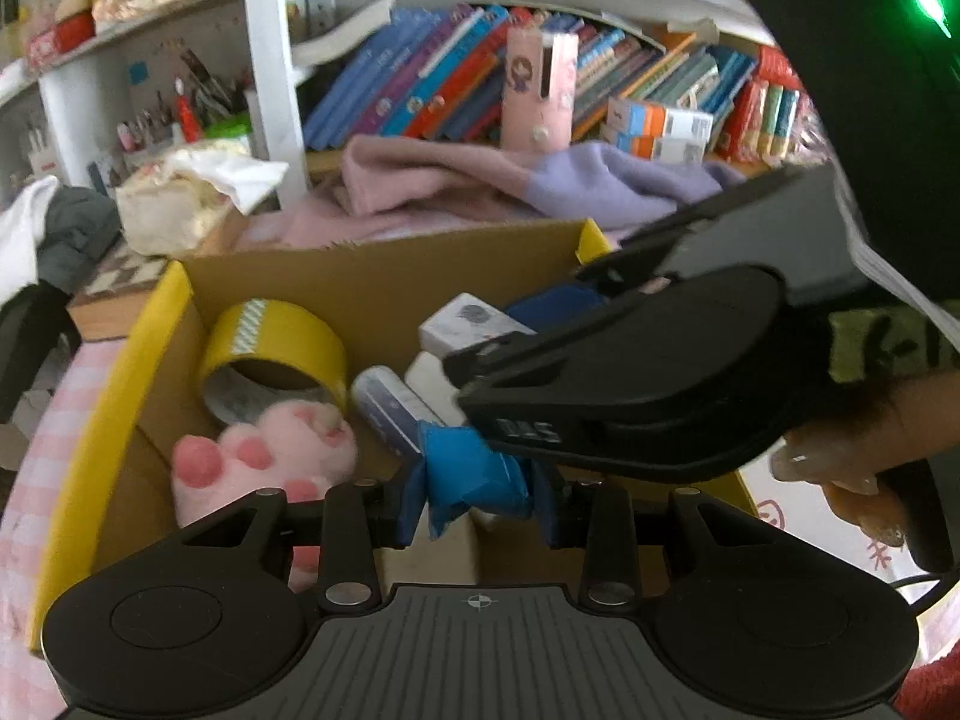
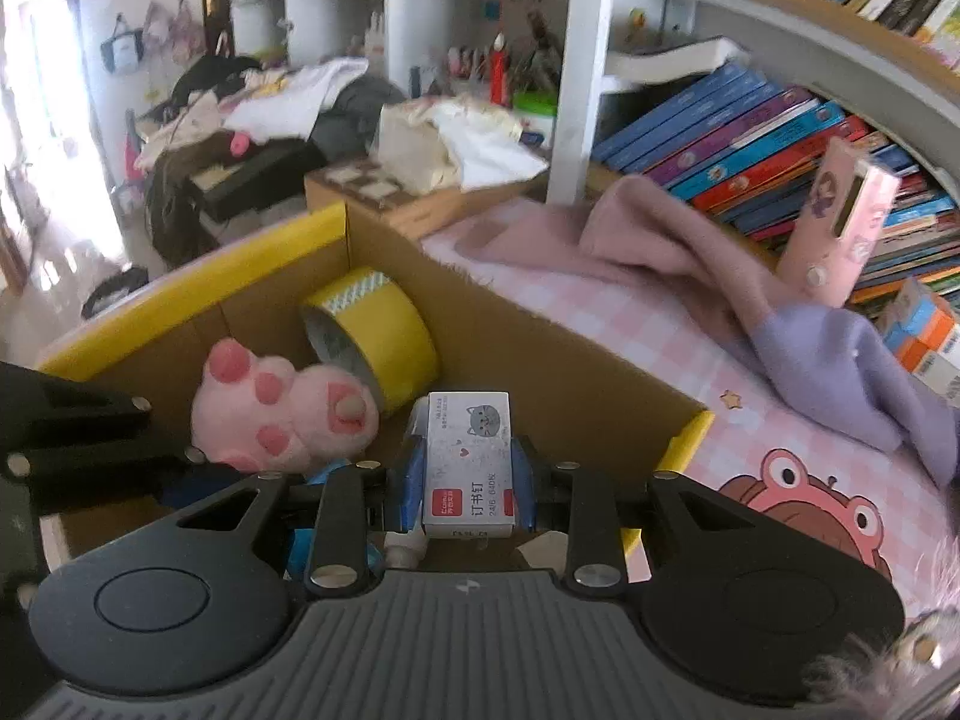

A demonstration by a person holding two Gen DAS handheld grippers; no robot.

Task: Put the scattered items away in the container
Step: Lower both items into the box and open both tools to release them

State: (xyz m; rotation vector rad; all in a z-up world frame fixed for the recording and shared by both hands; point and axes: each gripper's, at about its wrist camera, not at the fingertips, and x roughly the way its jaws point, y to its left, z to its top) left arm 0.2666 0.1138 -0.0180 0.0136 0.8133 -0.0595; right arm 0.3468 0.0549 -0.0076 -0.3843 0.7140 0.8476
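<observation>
An open cardboard box (image 1: 174, 300) (image 2: 198, 276) with a yellow rim holds a yellow tape roll (image 1: 276, 336) (image 2: 384, 324) and a pink plush paw (image 1: 270, 456) (image 2: 276, 408). My right gripper (image 2: 468, 492) (image 1: 474, 336) is shut on a white staple box (image 2: 468, 462) (image 1: 468, 324) with a cat print, held over the box's right side. My left gripper (image 1: 480, 510) hangs over the box too, with its blue-taped pads (image 1: 414, 504) close together. A white and blue tube (image 1: 384, 402) runs in between them, and its white end (image 2: 402, 546) shows under the staple box.
A pink and lilac cloth (image 1: 480, 180) (image 2: 690, 264) lies behind the box on the pink checked table cover (image 2: 630, 348). Leaning books (image 1: 456, 78) and a tall pink case (image 1: 540, 90) fill the shelf. A hand (image 1: 840, 480) grips the right gripper's handle.
</observation>
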